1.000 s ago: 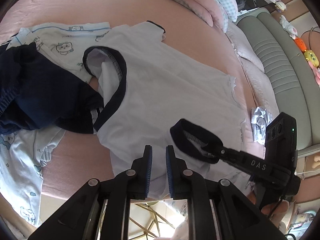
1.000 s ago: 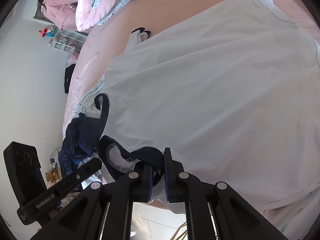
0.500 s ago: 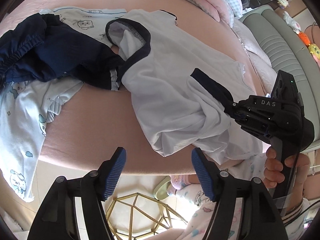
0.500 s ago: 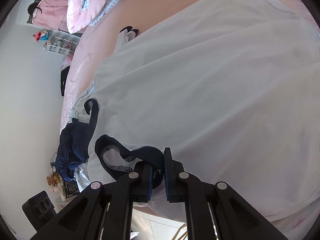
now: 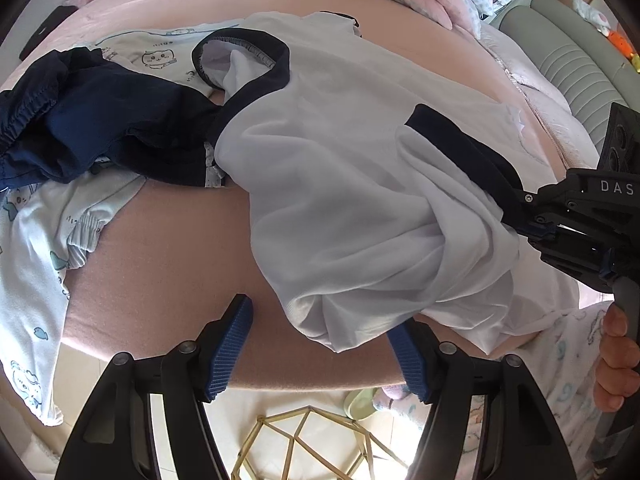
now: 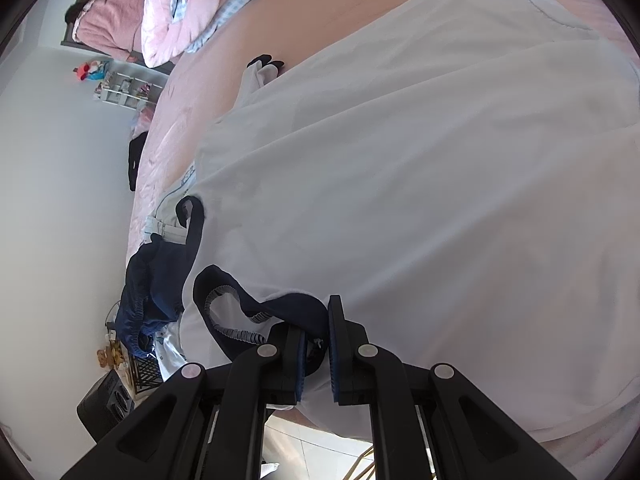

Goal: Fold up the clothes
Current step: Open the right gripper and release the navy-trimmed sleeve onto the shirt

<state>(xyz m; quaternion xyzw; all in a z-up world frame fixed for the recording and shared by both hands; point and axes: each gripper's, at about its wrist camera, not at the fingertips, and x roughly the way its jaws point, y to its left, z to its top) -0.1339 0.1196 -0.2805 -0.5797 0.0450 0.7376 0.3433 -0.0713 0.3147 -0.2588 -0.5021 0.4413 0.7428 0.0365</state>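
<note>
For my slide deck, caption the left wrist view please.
Left tongs closing around the white shirt hem; right tongs pinch its navy sleeve cuff over the pink bed.

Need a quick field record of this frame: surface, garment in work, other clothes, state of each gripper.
surface: pink bed
garment in work: white shirt with navy trim, bunched at the bed's near edge
other clothes: navy shorts and printed baby clothes, lying left of the shirt in the left wrist view
left gripper: jaws closing, the shirt's bunched lower fold hangs between the pads, not pressed yet
right gripper: shut on the shirt's navy cuff
fold status: not yet folded
</note>
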